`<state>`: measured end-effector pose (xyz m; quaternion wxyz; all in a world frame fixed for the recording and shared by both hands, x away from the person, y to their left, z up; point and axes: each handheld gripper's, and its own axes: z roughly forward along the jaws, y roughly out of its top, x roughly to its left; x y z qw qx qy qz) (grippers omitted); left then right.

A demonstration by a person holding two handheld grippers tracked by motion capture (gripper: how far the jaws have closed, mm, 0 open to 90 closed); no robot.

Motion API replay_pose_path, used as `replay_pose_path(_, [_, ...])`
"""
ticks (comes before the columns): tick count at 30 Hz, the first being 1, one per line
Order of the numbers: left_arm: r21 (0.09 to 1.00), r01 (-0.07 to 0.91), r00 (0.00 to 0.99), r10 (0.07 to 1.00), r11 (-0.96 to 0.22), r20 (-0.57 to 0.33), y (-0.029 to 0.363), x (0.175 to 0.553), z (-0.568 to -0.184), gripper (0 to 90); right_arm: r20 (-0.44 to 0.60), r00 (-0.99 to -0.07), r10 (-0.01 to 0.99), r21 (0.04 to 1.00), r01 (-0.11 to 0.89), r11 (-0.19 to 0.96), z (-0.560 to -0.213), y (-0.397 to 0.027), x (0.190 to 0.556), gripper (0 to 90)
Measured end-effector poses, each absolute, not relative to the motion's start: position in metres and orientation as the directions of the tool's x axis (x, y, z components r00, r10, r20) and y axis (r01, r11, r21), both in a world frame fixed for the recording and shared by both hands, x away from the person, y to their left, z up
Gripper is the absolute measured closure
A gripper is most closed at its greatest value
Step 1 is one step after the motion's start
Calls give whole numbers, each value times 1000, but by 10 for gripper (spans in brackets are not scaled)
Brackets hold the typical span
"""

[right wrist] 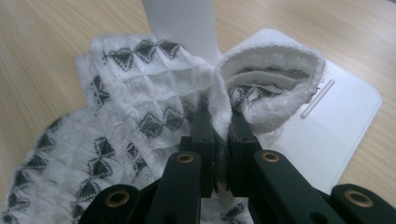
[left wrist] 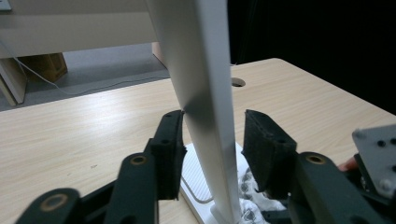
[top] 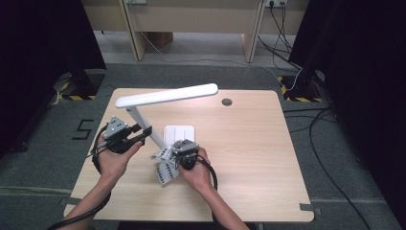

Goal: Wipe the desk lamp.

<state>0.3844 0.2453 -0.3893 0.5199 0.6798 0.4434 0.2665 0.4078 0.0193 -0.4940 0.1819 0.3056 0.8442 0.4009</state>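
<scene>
High view: fixed overhead, looking fwd and down over whole bench (top: pixel 249 143). Left gripper view: close, low, facing lamp arm (left wrist: pixel 205 116). Right gripper view: very close, angled down onto cloth (right wrist: pixel 140 116) by lamp base (right wrist: pixel 345 116). Shared across all: lamp, bench.

The right tool (right wrist: pixel 219 135) pinches a fold of white cloth with black diamonds (right wrist: pixel 140 116), bunched against the white lamp base (right wrist: pixel 345 121) on the wooden desk (right wrist: pixel 42 51).
</scene>
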Motion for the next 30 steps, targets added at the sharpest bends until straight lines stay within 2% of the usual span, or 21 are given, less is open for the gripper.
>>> replay_pose_path(4, [944,325,452,886,-54,-104,246,389,-388,504,-63,-747,662,786,372,494,-496,19,409,852])
replay_pose_path(11, [947,316,449,889,-64,-90,242,391,-387,621,-91,-755,650,767,363,529,-497,22,409,852])
replay_pose_path(30, [941,335,386,918,-45,-93,235,387,-385,644,-144,-732,666,743,365,561,-498,7,411,854])
